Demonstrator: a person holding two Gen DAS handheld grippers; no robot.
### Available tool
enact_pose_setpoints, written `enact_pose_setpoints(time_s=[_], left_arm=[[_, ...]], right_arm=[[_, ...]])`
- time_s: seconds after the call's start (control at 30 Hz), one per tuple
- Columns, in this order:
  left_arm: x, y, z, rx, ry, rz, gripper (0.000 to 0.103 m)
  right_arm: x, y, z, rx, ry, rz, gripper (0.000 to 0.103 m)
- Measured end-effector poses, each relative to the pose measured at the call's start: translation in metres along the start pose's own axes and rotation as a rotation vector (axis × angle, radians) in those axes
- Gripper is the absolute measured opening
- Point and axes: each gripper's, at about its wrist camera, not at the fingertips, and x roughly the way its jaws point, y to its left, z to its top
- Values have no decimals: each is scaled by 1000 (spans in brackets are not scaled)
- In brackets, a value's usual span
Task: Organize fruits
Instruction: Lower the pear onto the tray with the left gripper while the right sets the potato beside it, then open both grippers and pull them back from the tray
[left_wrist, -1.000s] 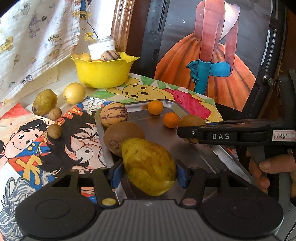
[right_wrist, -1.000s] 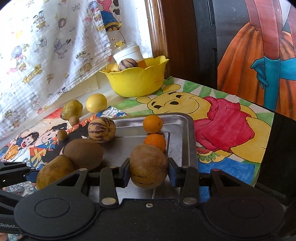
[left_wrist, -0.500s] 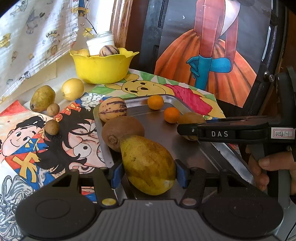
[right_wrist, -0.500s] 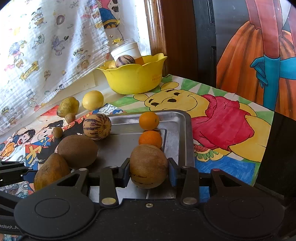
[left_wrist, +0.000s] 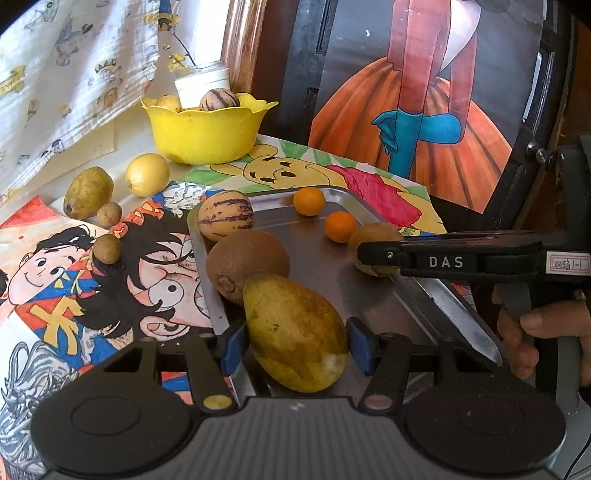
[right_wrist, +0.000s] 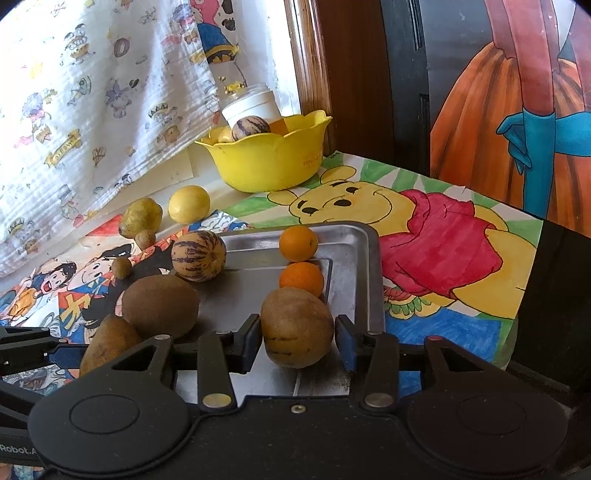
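Observation:
A metal tray (left_wrist: 321, 284) lies on cartoon-print mats. My left gripper (left_wrist: 298, 343) is shut on a long yellow-green mango (left_wrist: 295, 332) at the tray's near edge. My right gripper (right_wrist: 298, 332) straddles a round tan fruit (right_wrist: 297, 326) that rests on the tray (right_wrist: 356, 258); its jaws are opening, and a thin gap shows at the pads. Also on the tray are two small oranges (left_wrist: 309, 201) (left_wrist: 340, 226), a striped melon (left_wrist: 225, 216) and a large brown fruit (left_wrist: 247, 264).
A yellow bowl (left_wrist: 207, 136) holding fruit and a white tub (left_wrist: 201, 83) stand at the back. Left of the tray lie a lemon (left_wrist: 147, 174), a green-yellow fruit (left_wrist: 88, 192) and two small brown fruits (left_wrist: 109, 214) (left_wrist: 106, 249). A person's hand (left_wrist: 535, 332) holds the right gripper.
The right gripper's jaws have spread apart and come off the round tan fruit, which stays on the tray. The left gripper keeps its hold on the mango.

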Motion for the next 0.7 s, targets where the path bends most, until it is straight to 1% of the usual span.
enact_pose_setpoints(time_s=[0.07,0.13,0.2,0.23,0.3,0.37,0.47,0.5,0.6,0.7], left_arm=[[-5,0,-1,-5,-5,5,64],[-12,0,-1,-7,-18,11,67],[-21,1,-1,-13,-36,14,75],[-27,1,0,-17,-45,15,77],[-38,3,1,-30,-64,24,84],[-50,6,2,-53,-81,34,89],[-69,11,3,-95,-111,49,100],[-76,14,2,-110,-125,58,102],[-95,20,1,-134,-150,87,103],[-111,25,-1,-152,-165,117,103]], right_arm=[[-6,1,1,0,-9,-2,51],[-13,1,1,4,-18,-3,54],[-21,2,2,10,-29,-3,59],[-26,3,2,12,-35,-3,61],[-36,5,3,13,-50,-2,69],[-49,9,3,8,-69,1,75],[-71,17,4,-4,-102,2,84],[-78,20,4,-8,-112,3,87],[-99,29,3,-21,-137,2,95],[-118,41,1,-40,-150,1,98]])
